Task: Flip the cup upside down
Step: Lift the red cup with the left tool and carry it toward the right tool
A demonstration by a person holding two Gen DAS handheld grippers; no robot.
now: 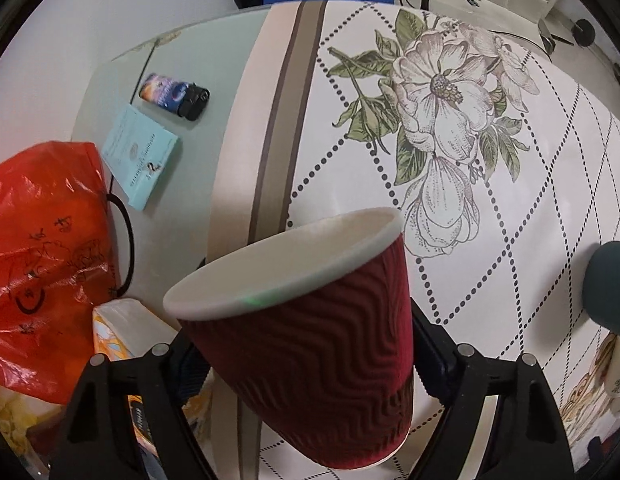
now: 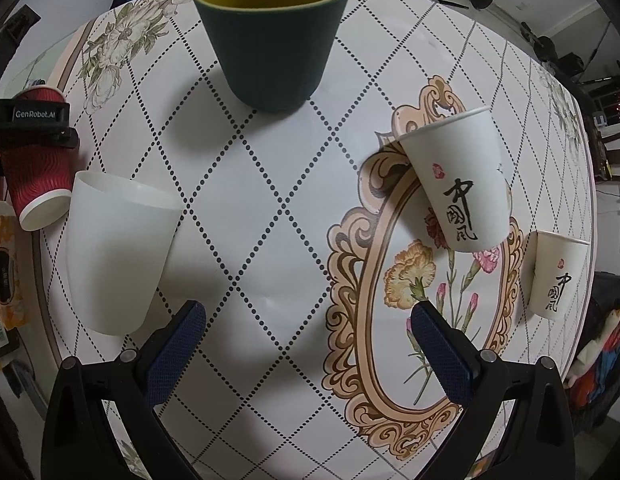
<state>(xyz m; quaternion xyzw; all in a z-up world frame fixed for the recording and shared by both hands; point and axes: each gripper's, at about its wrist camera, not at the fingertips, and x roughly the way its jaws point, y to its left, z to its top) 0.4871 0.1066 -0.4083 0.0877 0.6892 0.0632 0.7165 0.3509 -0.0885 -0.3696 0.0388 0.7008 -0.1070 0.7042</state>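
My left gripper is shut on a dark red ribbed paper cup, held tilted above the table with its white rim up and to the left. The same red cup shows in the right wrist view at the far left, clamped by the left gripper. My right gripper is open and empty above the tablecloth. Ahead of it stand a dark green cup, a plain white cup and two printed white paper cups.
A flowered tablecloth covers the table. On bare glass at the left lie a light blue booklet, a lighter, an orange plastic bag and snack packets. The green cup's side shows at the right.
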